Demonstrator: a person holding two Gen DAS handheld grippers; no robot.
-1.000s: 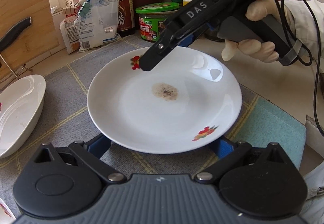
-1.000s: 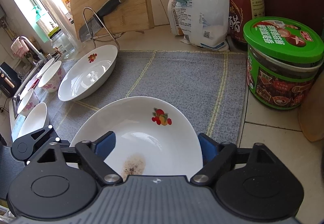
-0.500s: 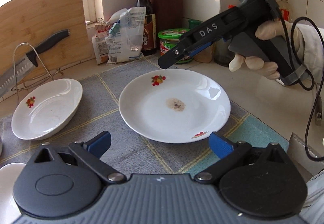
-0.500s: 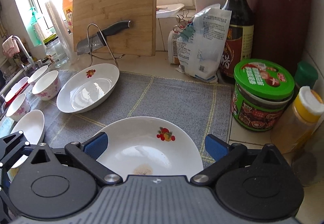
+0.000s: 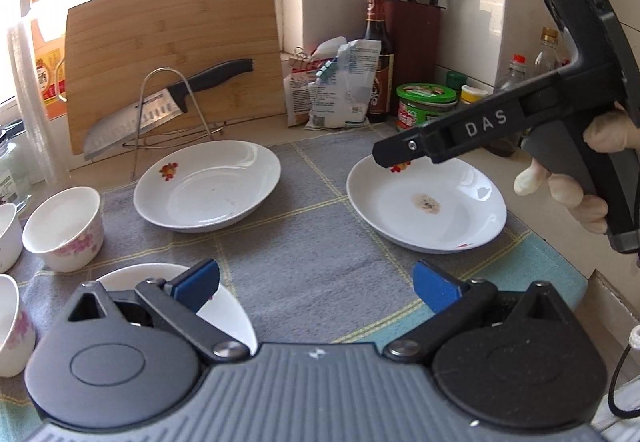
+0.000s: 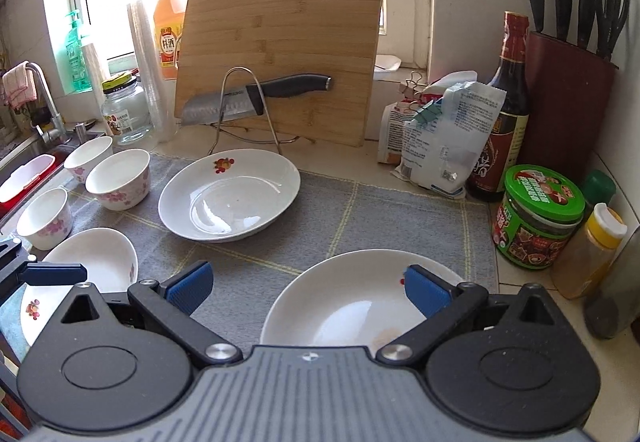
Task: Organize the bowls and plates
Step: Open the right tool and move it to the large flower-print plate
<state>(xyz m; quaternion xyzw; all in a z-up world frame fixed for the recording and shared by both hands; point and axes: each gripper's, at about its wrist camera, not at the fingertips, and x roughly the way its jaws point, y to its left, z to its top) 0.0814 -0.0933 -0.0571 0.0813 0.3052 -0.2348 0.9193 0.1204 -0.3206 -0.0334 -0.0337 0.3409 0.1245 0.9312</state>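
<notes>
A white plate with a brown stain (image 5: pixel 426 204) lies on the grey mat at the right; it also shows in the right wrist view (image 6: pixel 352 306). A second white plate (image 5: pixel 208 190) (image 6: pixel 230 194) lies mid-mat. A third plate (image 5: pixel 224 314) (image 6: pixel 84 274) lies at the front left. Three small floral bowls (image 6: pixel 118 178) stand at the left. My left gripper (image 5: pixel 316 284) is open and empty above the mat. My right gripper (image 6: pixel 308 284) (image 5: pixel 384 158) is open and empty, above the stained plate's far rim.
A cutting board (image 6: pixel 280 54) and a knife on a wire rack (image 6: pixel 256 98) stand behind the plates. Bags (image 6: pixel 440 138), a sauce bottle (image 6: pixel 500 122), a green-lidded jar (image 6: pixel 536 218) and a knife block (image 6: pixel 568 98) crowd the right corner. A sink (image 6: pixel 24 170) lies at the left.
Both grippers have pulled back and up from the stained plate, which stays on the mat. More of the counter, the other plates and the bowls have come into view.
</notes>
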